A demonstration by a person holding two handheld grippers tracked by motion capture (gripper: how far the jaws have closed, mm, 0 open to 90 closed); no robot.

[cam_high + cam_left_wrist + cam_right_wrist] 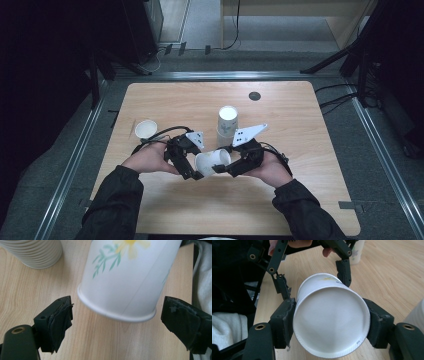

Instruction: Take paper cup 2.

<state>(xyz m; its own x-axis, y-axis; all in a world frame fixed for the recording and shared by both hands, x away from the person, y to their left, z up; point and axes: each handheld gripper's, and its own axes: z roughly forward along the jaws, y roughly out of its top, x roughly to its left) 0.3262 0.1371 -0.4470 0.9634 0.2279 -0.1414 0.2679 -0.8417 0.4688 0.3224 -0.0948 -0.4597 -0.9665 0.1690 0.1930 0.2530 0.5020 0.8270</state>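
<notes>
I see tipped cup [212, 162] mid-worktop [300, 200], toward near edge, lying between my left tool [192, 172] and right tool [226, 169]. Cup stack [227, 124] upright just behind it, toward far edge. Lone cup [145, 129] near left edge. Round insert [254, 95] close to far edge, right of centre.

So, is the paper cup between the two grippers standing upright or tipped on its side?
Tipped on its side. The paper cup lies level above the table, its base clamped by the right gripper and its rim toward the left gripper.
</notes>
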